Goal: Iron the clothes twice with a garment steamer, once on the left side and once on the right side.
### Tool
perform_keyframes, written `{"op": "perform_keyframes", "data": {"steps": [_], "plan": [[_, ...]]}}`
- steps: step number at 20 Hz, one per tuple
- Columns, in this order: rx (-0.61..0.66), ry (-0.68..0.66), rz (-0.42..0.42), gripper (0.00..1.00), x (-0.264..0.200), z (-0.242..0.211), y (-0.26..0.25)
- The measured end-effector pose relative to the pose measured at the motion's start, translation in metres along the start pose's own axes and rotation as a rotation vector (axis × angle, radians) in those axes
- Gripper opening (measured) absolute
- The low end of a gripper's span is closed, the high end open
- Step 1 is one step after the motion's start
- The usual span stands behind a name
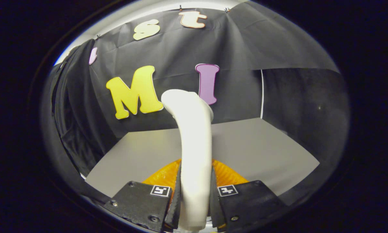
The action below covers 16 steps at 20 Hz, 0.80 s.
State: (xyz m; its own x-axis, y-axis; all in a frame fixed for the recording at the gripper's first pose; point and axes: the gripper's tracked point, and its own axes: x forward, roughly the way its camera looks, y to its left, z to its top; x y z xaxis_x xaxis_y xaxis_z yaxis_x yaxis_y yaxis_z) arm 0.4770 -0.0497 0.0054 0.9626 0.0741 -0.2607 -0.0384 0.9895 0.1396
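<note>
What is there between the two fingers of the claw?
In the gripper view, the white handle of the steamer stands between the fingers of the claw, which press on it from both sides. An orange thing lies just behind it.

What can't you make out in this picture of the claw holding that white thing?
- Steamer: the claw is shut on its white handle; its head curves away toward the wall, so the steam face is hidden.
- Orange ribbed thing: mostly covered by handle and fingers; unclear what it is.
- Clothes: a dark garment-like drape hangs beside the table, too dark to identify.
</note>
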Motion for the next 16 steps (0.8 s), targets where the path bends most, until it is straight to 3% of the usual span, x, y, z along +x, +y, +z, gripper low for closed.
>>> {"op": "perform_keyframes", "data": {"steps": [7,16], "plan": [[0.013,-0.127,-0.053,0.39,-0.073,0.045,0.032],[-0.079,-0.347,-0.035,0.39,-0.18,0.131,0.168]]}}
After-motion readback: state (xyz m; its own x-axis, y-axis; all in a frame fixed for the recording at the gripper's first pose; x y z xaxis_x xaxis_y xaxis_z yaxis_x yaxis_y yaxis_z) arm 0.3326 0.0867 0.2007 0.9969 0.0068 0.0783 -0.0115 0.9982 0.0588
